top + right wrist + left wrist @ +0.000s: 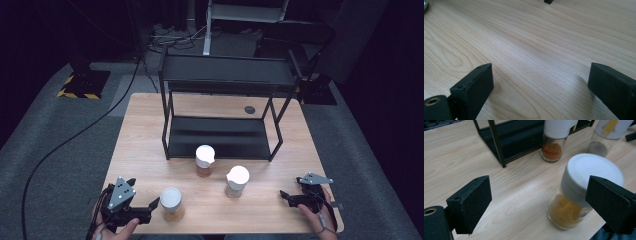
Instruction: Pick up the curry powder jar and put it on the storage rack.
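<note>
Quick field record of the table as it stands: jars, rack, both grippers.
jars: three white-capped spice jars, upright on the table
nearest jar: yellow-powder jar, beside the left gripper
other jars: orange-powder jar before the rack; third jar at centre right
rack: black two-tier shelf rack, no jars on it
left gripper: jaws open, nothing held
right gripper: jaws open over bare wood

This looks like a recording studio or lab rather than a home. A small light wooden table stands alone on grey carpet against dark surroundings. Black cables trail over the floor, past a yellow-and-black striped stand base.
</note>
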`<state>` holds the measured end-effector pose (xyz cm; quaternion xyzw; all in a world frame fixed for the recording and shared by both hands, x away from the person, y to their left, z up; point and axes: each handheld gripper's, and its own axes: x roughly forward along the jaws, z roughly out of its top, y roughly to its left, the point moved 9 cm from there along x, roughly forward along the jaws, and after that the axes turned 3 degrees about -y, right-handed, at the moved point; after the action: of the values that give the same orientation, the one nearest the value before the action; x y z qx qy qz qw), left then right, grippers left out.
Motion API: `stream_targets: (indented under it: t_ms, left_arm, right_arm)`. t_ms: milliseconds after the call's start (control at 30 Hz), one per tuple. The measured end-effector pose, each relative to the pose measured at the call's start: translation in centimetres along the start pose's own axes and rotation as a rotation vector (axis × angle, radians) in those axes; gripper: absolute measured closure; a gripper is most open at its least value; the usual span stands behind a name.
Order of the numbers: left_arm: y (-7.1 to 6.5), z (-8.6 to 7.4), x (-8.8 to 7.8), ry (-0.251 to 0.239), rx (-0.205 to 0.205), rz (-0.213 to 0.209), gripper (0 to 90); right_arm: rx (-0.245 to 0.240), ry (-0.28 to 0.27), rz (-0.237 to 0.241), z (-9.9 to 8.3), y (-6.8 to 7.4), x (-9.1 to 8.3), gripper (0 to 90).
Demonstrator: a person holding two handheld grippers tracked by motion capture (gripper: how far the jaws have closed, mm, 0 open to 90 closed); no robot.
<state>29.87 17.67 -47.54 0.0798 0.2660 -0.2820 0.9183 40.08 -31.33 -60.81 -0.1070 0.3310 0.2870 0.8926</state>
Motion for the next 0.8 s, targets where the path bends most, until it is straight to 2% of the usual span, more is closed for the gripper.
stream_targets:
  t_ms: [233,367,400,500,700,800]
  left_arm:
    - [-1.4,0.9,-0.1,-0.005,0.016,-0.013,6.3]
    - [-1.9,1.2,-0.1,-0.014,0.001,-0.022,6.3]
    - [-2.3,1.4,-0.1,-0.023,-0.018,-0.043,6.2]
    - [-2.7,1.6,0.0,-0.028,-0.026,-0.054,6.0]
    - [-3.4,2.0,0.2,-0.035,-0.027,-0.050,5.9]
    - [-3.8,2.1,0.4,-0.035,-0.019,-0.061,5.9]
  right_arm:
    - [0.000,0.000,0.000,0.0,0.0,0.0,6.4]
    - [0.000,0.000,0.000,0.0,0.0,0.0,6.4]
    - [0.000,0.000,0.000,0.0,0.0,0.0,6.4]
    - [0.000,0.000,0.000,0.0,0.0,0.0,6.4]
    - [0.000,0.000,0.000,0.0,0.0,0.0,6.4]
    - [0.000,0.000,0.000,0.0,0.0,0.0,6.3]
